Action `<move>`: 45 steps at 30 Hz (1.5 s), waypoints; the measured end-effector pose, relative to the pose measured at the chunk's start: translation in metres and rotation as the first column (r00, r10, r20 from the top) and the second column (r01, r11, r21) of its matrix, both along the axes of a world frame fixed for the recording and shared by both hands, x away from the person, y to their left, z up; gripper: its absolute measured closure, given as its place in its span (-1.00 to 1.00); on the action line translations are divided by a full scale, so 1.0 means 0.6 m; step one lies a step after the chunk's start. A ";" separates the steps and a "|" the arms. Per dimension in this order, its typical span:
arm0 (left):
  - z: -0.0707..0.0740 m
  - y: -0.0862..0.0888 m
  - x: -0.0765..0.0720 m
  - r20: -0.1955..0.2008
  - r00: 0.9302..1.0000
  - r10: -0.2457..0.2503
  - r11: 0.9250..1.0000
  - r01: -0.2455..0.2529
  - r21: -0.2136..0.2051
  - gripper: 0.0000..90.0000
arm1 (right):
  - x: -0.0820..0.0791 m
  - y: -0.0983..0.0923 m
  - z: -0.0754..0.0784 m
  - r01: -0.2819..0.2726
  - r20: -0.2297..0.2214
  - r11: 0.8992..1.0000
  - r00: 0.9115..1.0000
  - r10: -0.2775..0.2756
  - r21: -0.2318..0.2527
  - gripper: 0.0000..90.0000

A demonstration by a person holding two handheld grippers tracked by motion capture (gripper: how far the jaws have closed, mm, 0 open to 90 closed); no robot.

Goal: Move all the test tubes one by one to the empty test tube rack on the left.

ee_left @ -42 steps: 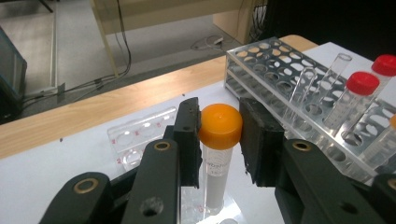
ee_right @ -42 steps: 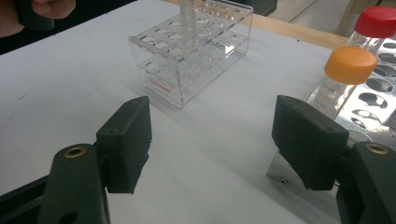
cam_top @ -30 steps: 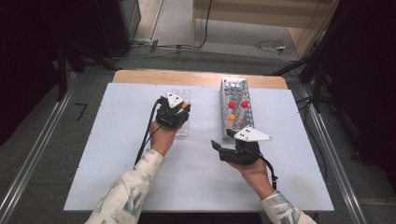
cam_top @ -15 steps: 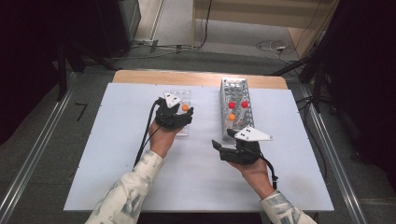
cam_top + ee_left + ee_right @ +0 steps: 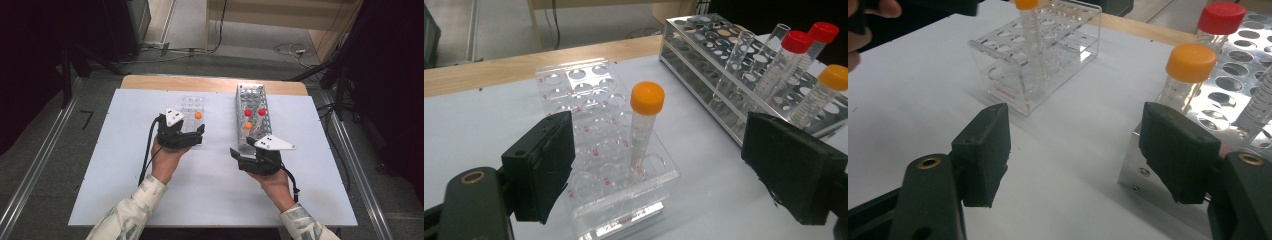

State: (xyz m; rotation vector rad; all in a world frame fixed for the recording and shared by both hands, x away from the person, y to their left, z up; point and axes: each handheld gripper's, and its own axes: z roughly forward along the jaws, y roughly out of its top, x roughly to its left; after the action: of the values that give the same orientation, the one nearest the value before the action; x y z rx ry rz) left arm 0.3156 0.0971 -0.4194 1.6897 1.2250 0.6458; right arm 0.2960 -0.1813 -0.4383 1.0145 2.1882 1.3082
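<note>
Behind the clear rack (image 5: pixel 192 111), left tongs (image 5: pixel 659 165) just opened off the orange-capped tube (image 5: pixel 644 125).

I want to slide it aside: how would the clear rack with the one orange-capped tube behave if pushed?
The clear rack looks like thin, light plastic, so it would probably slide easily on the smooth table. The tube stands tall at one edge, likely loose in its hole; a sharp shove may rattle or tilt it.

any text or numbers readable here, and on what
None reads clearly.
Small red marks beside the holes of the clear plastic tube rack: too blurred to read.
Red print on that rack's front wall, seen in the right gripper view: too small.
Graduation lines on the orange-capped plastic tube: no legible figures.
</note>
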 end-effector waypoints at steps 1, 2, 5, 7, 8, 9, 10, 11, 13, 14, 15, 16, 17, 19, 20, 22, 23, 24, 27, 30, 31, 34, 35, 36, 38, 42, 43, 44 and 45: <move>-0.001 0.003 -0.004 0.002 1.000 0.003 1.000 -0.003 0.000 -0.70 | 0.001 -0.001 0.000 0.005 -0.001 1.000 1.000 -0.005 0.000 -0.39; -0.002 0.006 -0.007 0.002 1.000 0.006 1.000 -0.006 -0.004 -0.72 | 0.002 -0.002 -0.001 0.009 0.000 1.000 1.000 -0.009 0.000 -0.39; -0.007 0.017 -0.018 0.002 1.000 0.017 1.000 -0.017 -0.011 -0.76 | 0.007 -0.006 -0.002 0.022 -0.003 1.000 1.000 -0.022 -0.004 -0.40; -0.010 0.022 -0.023 -0.003 1.000 0.023 1.000 -0.023 -0.012 -0.78 | 0.011 -0.009 -0.004 0.034 -0.006 0.999 0.999 -0.034 -0.005 -0.41; -0.011 0.024 -0.026 -0.004 1.000 0.020 1.000 -0.020 -0.010 -0.78 | 0.012 -0.010 -0.004 0.039 -0.006 0.999 0.999 -0.039 -0.008 -0.42; -0.011 0.024 -0.026 -0.004 1.000 0.020 1.000 -0.020 -0.010 -0.78 | 0.015 -0.011 -0.005 0.045 -0.002 0.999 0.999 -0.045 -0.010 -0.42; -0.012 0.028 -0.032 -0.001 1.000 0.023 1.000 -0.023 -0.008 -0.78 | 0.017 -0.013 -0.006 0.050 -0.002 0.999 0.999 -0.050 -0.012 -0.42; -0.013 0.030 -0.035 0.000 1.000 0.022 1.000 -0.022 -0.007 -0.78 | 0.019 -0.014 -0.007 0.060 -0.004 0.998 0.998 -0.060 -0.013 -0.42; -0.013 0.033 -0.039 0.003 1.000 0.020 1.000 -0.020 -0.004 -0.78 | 0.024 -0.017 -0.009 0.072 -0.003 0.997 0.997 -0.072 -0.014 -0.42; -0.013 0.034 -0.041 0.003 1.000 0.020 1.000 -0.020 -0.006 -0.78 | 0.026 -0.018 -0.010 0.080 -0.003 0.997 0.997 -0.080 -0.010 -0.42; -0.013 0.035 -0.042 0.003 1.000 0.019 1.000 -0.019 -0.005 -0.78 | 0.028 -0.019 -0.010 0.089 -0.003 0.996 0.996 -0.089 -0.006 -0.42; -0.014 0.035 -0.043 0.003 1.000 0.020 1.000 -0.020 -0.005 -0.78 | 0.031 -0.019 -0.011 0.095 -0.001 0.995 0.995 -0.095 -0.001 -0.42; -0.014 0.035 -0.043 0.002 1.000 0.019 1.000 -0.019 -0.004 -0.78 | 0.033 -0.019 -0.012 0.100 0.001 0.995 0.995 -0.100 0.002 -0.42; -0.014 0.034 -0.043 0.002 1.000 0.015 1.000 -0.015 -0.005 -0.78 | 0.037 -0.017 -0.015 0.112 0.004 0.994 0.994 -0.112 -0.002 -0.40; -0.014 0.033 -0.043 0.004 1.000 0.014 1.000 -0.014 -0.006 -0.78 | 0.040 -0.016 -0.016 0.118 0.005 0.993 0.993 -0.118 -0.004 -0.39; -0.014 0.032 -0.044 0.004 1.000 0.008 1.000 -0.008 -0.006 -0.78 | 0.044 -0.015 -0.020 0.134 0.012 0.991 0.991 -0.134 -0.011 -0.36; -0.015 0.031 -0.044 0.004 1.000 0.006 1.000 -0.006 -0.008 -0.78 | 0.047 -0.015 -0.021 0.139 0.013 0.990 0.990 -0.139 -0.013 -0.33; -0.015 0.030 -0.045 0.005 1.000 0.005 1.000 -0.005 -0.009 -0.78 | 0.049 -0.014 -0.023 0.145 0.014 0.989 0.989 -0.145 -0.010 -0.32; -0.015 0.029 -0.045 0.004 1.000 -0.001 1.000 0.001 -0.015 -0.78 | 0.056 -0.014 -0.025 0.159 0.019 0.987 0.987 -0.159 -0.010 -0.21; -0.016 0.029 -0.045 0.008 1.000 0.002 1.000 -0.002 -0.017 -0.77 | 0.062 -0.013 -0.028 0.168 0.026 0.986 0.986 -0.167 -0.009 -0.10; -0.016 0.029 -0.045 0.007 1.000 0.002 1.000 -0.002 -0.020 -0.77 | 0.064 -0.013 -0.029 0.171 0.026 0.985 0.985 -0.171 -0.007 -0.06; -0.016 0.029 -0.045 0.003 1.000 0.002 1.000 -0.002 -0.022 -0.77 | 0.068 -0.011 -0.030 0.178 0.033 0.984 0.983 -0.178 -0.004 0.09; -0.016 0.029 -0.045 0.004 1.000 0.001 1.000 -0.001 -0.024 -0.77 | 0.070 -0.011 -0.031 0.179 0.040 0.984 0.983 -0.179 -0.005 0.13; -0.016 0.029 -0.045 0.004 1.000 0.001 1.000 -0.001 -0.026 -0.77 | 0.071 -0.010 -0.031 0.181 0.038 0.983 0.983 -0.181 -0.005 0.17; -0.016 0.030 -0.045 0.004 1.000 0.001 1.000 -0.001 -0.026 -0.77 | 0.073 -0.008 -0.032 0.185 0.041 0.983 0.982 -0.184 -0.005 0.24; -0.017 0.031 -0.044 0.003 1.000 -0.001 1.000 0.001 -0.027 -0.77 | 0.077 -0.006 -0.034 0.191 0.046 0.981 0.981 -0.191 -0.006 0.34; -0.017 0.031 -0.044 0.002 1.000 -0.001 1.000 0.001 -0.027 -0.77 | 0.077 -0.007 -0.034 0.192 0.049 0.981 0.980 -0.191 -0.007 0.36; -0.017 0.031 -0.044 0.002 1.000 -0.001 1.000 0.001 -0.027 -0.77 | 0.077 -0.007 -0.034 0.196 0.047 0.981 0.980 -0.195 -0.006 0.38; -0.017 0.031 -0.045 0.002 1.000 -0.002 1.000 0.002 -0.028 -0.77 | 0.078 -0.007 -0.035 0.197 0.048 0.980 0.979 -0.197 -0.006 0.40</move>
State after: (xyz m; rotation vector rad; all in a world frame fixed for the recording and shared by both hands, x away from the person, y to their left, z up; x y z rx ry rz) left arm 0.2889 0.1154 -0.4293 1.6661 1.2255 0.6262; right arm 0.3427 -0.1856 -0.4591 1.1515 1.9998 1.2166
